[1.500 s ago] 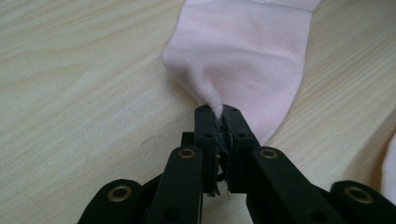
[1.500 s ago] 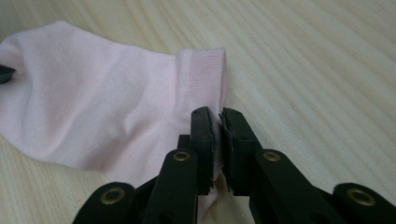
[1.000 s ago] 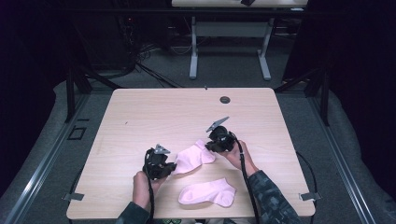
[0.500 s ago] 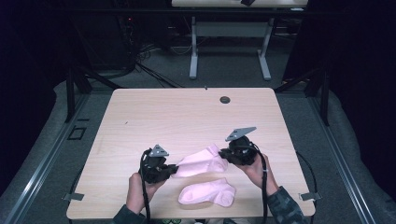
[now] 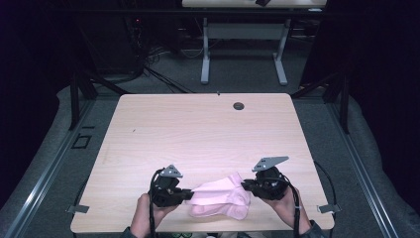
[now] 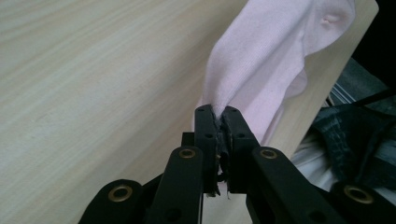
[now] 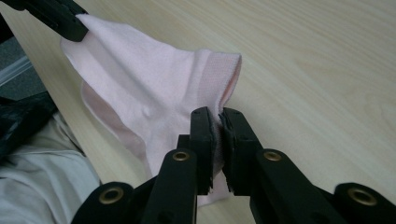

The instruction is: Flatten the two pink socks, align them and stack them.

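Note:
A pink sock [image 5: 218, 190] is stretched between my two grippers near the table's front edge. My left gripper [image 5: 190, 195] is shut on one end of it [image 6: 261, 60], and its jaws are pressed together on the fabric. My right gripper [image 5: 244, 185] is shut on the other end, by the cuff [image 7: 149, 88]. The left gripper's jaw tip [image 7: 60, 16] shows at the top left of the right gripper view. A second pink sock [image 5: 223, 210] lies flat on the table directly under the held one and is partly covered by it.
The light wooden table [image 5: 198, 134] has a small dark grommet hole [image 5: 239, 105] near its far edge. The front edge [image 6: 327, 74] runs close behind the socks. The person's lap lies just past that edge. Another desk's legs [image 5: 205, 54] stand on the floor beyond.
Both grippers have moved toward the front edge and apart. They have pulled the first sock out straight and carried it over the second sock.

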Demonstrator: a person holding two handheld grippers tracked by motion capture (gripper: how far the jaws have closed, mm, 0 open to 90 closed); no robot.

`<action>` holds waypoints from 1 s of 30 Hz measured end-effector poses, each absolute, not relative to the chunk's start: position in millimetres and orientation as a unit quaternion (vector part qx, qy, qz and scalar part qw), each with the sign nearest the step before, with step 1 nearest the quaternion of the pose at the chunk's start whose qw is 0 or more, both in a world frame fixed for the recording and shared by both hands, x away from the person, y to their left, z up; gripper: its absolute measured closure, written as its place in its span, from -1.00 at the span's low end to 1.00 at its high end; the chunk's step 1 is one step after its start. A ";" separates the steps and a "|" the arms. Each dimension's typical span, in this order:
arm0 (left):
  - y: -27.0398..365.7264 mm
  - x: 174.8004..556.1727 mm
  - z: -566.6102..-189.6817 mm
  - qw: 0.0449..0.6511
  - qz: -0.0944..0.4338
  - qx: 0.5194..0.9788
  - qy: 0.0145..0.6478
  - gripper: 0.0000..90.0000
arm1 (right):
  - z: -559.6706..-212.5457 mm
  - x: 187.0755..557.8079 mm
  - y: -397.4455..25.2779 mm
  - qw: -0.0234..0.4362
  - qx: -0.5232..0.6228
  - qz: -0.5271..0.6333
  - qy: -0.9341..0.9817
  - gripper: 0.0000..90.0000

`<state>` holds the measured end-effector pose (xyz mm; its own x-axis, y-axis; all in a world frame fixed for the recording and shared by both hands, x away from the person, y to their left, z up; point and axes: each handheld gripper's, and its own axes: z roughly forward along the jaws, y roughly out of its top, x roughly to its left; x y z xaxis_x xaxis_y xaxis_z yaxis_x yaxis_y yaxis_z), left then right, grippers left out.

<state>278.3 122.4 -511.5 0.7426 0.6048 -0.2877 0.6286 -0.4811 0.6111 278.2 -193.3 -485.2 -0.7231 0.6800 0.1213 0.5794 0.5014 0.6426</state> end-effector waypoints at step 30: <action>105.7 274.1 -548.5 0.291 0.085 0.878 0.370 -0.29 | -553.1 273.5 -190.0 0.093 0.383 0.303 0.867 0.32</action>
